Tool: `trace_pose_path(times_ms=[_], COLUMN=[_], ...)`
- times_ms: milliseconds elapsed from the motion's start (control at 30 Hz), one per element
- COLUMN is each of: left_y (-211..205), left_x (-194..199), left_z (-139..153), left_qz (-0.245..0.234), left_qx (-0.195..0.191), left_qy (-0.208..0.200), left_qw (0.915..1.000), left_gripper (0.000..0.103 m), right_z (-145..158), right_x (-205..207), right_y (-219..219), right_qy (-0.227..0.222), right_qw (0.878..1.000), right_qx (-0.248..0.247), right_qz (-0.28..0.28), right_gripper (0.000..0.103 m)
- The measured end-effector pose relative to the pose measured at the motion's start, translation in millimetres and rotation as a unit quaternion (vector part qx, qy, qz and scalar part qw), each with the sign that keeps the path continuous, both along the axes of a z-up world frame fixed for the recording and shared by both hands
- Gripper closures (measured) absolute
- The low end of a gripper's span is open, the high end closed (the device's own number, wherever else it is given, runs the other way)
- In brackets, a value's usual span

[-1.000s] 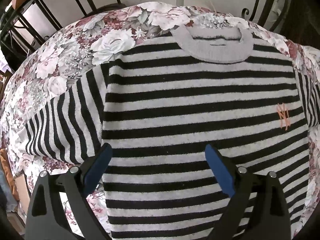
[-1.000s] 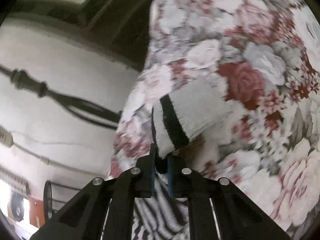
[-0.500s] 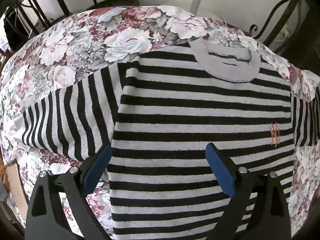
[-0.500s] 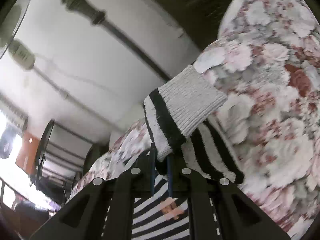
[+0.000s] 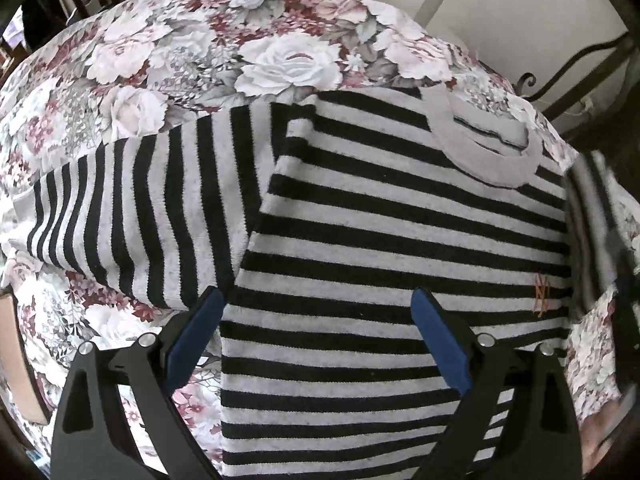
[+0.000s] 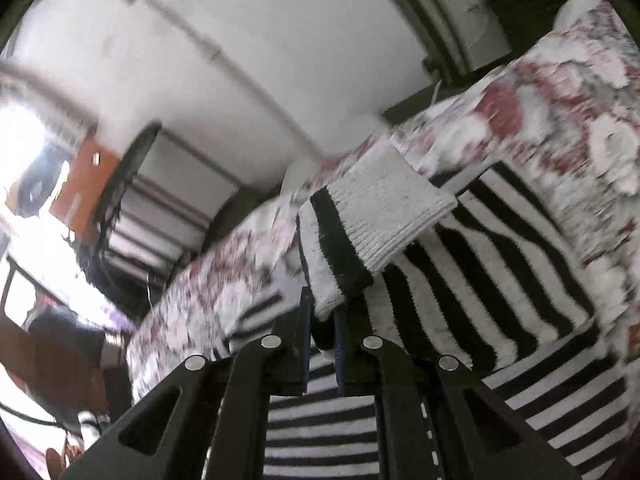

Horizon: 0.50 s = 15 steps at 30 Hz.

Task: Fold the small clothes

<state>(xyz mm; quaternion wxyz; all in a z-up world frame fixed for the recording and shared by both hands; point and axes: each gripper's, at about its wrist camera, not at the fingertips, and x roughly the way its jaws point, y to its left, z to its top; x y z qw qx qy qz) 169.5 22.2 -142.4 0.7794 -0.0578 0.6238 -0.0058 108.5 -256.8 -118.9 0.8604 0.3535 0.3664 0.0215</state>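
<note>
Right gripper pinches sweater cuff, fingertips hidden; left gripper open.

Both handheld tools were built alike. The left gripper carried two black plastic fingers with angular, open-framed arms, each faced on its inner side with a blue pad and fastened by round silver screws. The right gripper showed the same black frame, four silver screw heads, thin blue pads, and a white dashed line printed along one arm.
</note>
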Motion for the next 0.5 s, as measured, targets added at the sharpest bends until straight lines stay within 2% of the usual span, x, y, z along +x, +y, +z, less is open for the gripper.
trace_pose_path(times_ms=[167,367,500], left_y=[6,5,5], left_x=[3,3,5], left_z=[-3,-7,-8], left_qz=[0.013,0.012,0.011], left_qx=[-0.002,0.003,0.006], left_qy=[0.003,0.008,0.01], left_qw=[0.9999,0.9999,0.9999], left_gripper=[0.011,0.011,0.011], right_z=[-24,-55,-83], right_x=[7,14,17], right_y=[39,73,80], right_qy=[0.029,0.068,0.112], right_qw=[0.998,0.991,0.983], right_qx=[-0.016,-0.061,-0.077], right_qz=[0.045,0.095,0.124], right_gripper=[0.093,0.093,0.085])
